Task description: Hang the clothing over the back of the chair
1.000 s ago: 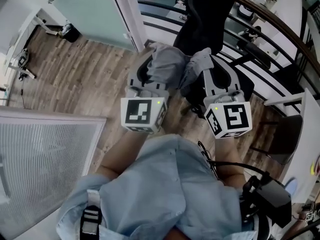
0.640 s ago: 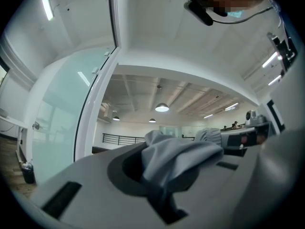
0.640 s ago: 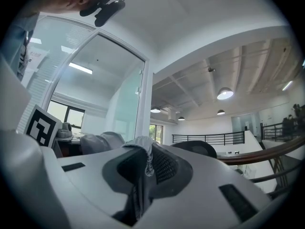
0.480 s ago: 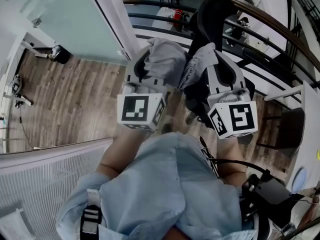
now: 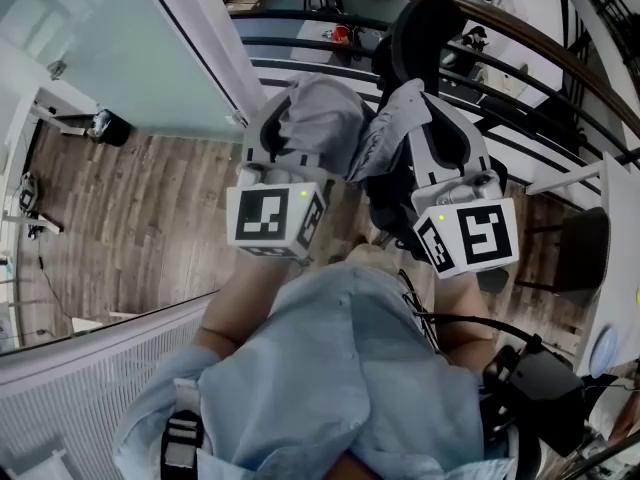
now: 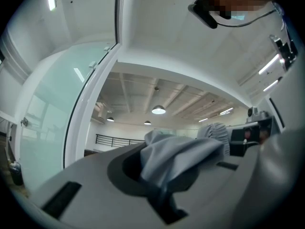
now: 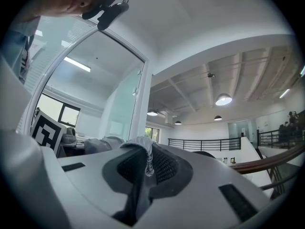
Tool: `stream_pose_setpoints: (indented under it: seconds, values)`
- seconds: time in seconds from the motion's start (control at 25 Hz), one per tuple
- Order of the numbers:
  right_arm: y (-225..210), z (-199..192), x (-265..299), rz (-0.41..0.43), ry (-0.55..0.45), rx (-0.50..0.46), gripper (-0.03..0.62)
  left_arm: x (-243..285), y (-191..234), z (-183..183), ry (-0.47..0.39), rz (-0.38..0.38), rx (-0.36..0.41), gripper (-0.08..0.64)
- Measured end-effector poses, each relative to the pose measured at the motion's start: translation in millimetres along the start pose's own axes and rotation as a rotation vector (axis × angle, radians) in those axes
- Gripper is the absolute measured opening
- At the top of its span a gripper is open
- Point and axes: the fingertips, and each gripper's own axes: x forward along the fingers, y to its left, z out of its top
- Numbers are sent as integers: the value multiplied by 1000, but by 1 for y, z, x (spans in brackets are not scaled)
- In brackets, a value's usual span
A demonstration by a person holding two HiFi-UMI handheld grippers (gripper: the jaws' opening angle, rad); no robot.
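Note:
A grey garment point(image 5: 335, 118) is bunched and stretched between my two raised grippers. In the head view my left gripper point(image 5: 300, 118) is shut on one part of it and my right gripper point(image 5: 415, 103) on another. The left gripper view has grey cloth point(image 6: 181, 154) pinched in my left gripper point(image 6: 162, 175). In the right gripper view a ribbed edge of the clothing point(image 7: 147, 159) is clamped in my right gripper point(image 7: 140, 175). The black office chair point(image 5: 425, 33) stands just beyond the grippers, its back partly hidden by them and by the cloth.
A railing with a wooden handrail point(image 5: 520, 28) runs behind the chair. A glass partition with a white frame point(image 5: 200, 38) stands at the left, above wood flooring point(image 5: 130, 198). A white desk edge point(image 5: 620, 248) and another dark chair point(image 5: 565, 258) are at the right.
Both grippers have risen and moved forward toward the chair with the garment still held. The chair's back now stands closer behind them.

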Motion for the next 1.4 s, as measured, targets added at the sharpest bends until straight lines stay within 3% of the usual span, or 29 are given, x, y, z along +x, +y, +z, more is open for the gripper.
stream_pose_setpoints:
  seconds: [0.28,0.48,0.72,0.92,1.12,1.4]
  values:
    - [-33,43,39,25,-42,6,31,57,16,41,-74,-18,-11,38]
    - [-94,92,72,24,-99,-26,31,126,14,89,-130,-28,-10,38]
    - [-156,100,69,-52,-165,-32,31,165,4,102,-162,-41,28,38]
    - [-188,117,71,-147,-195,-37,31,184,22,123,-181,-50,27,38]
    - [-223,87,61,-237,-135,-36,31,201,22,97,-124,-53,39,38]
    - [-229,-9,51,-289,37,36,31,190,40,-5,78,-32,35,38]
